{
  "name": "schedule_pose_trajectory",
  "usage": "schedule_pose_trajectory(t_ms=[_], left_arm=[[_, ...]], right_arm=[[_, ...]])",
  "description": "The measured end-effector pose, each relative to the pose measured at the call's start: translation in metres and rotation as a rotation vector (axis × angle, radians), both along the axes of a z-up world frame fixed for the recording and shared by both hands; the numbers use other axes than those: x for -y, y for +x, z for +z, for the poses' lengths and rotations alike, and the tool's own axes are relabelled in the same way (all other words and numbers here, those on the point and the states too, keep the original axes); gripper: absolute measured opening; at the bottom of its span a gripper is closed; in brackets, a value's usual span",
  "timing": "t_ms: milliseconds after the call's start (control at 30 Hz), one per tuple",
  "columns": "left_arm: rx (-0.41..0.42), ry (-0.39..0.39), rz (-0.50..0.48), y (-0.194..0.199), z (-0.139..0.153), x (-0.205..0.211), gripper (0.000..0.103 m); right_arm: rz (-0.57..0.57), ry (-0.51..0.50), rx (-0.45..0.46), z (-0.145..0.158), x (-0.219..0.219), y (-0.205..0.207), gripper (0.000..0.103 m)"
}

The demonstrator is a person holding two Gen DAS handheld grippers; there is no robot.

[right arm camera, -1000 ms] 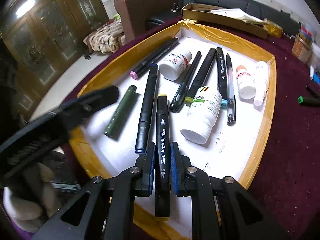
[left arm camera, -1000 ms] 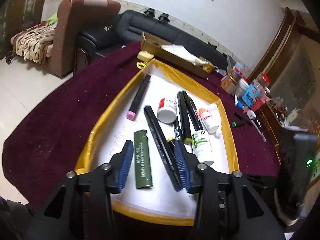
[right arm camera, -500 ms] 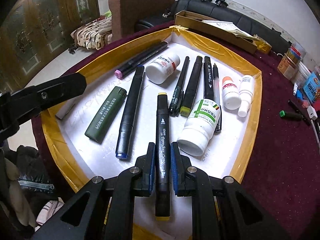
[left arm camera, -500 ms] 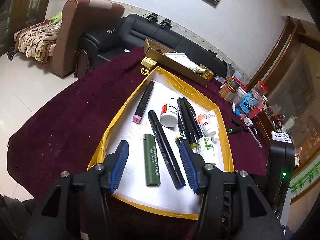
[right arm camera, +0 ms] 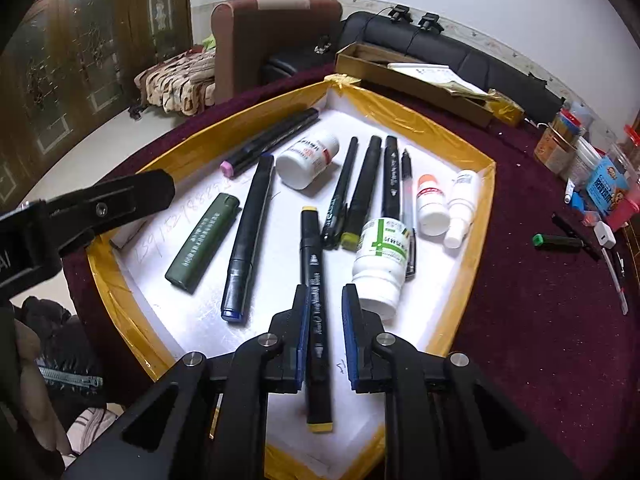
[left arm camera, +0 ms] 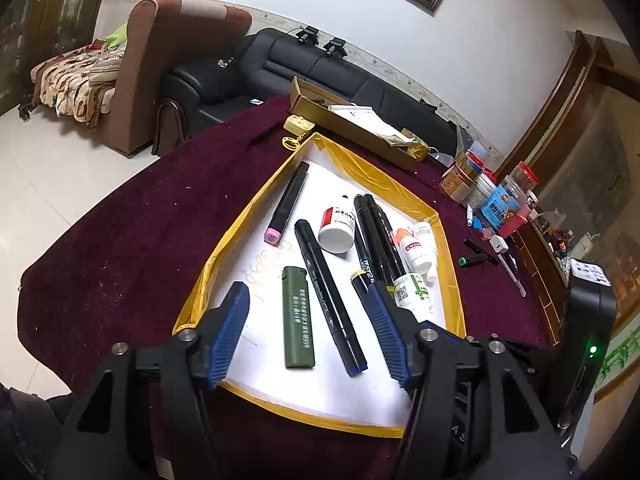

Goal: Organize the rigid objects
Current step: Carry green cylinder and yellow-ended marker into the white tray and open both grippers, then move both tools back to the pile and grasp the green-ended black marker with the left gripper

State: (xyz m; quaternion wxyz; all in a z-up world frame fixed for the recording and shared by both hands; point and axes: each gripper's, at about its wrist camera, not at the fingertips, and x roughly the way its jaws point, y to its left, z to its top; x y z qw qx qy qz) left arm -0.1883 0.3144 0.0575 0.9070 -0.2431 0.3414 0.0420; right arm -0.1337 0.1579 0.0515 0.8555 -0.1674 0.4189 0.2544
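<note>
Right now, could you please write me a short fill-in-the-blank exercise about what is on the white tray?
1. The marker between the right hand-held gripper fingers has ____ end caps.
2. The lighter is dark ____.
3. The marker by the tray's far-left wall has a ____ cap.
4. The left hand-held gripper is ____.

Answers: yellow; green; pink; open

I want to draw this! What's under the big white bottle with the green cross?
The bottle lies on its side on the white tray. A pen runs beneath its far side; only the pen's ends show. Whatever else it covers is hidden.
</note>
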Motion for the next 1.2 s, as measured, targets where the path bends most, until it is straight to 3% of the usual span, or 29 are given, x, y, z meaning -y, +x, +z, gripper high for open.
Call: schedule_pose_trajectory(t_ms=[200,533,767,1200], left_arm=[[-0.007,0.017,-0.001,-0.001,0.003,0.008,0.062],[-0.019,0.056,-0.048,0.005,0.013,0.041,0.062],[-0.035,0.089,-0.107,0.015,0.019,0.075,0.062],[-0.059,0.166,-0.23,0.038,0.03,0.148,0.062]], right_arm=[[-0.028,0.016,0.031,0.007,0.012,0.0,0.034],[-0.084,0.043,0.085,0.019,0.049,0.005,0.035],[-0.142,0.072,0.089,0.021,0.086,0.014,0.041],[-0.255,0.079,0.082,0.015,0.159,0.04,0.042]])
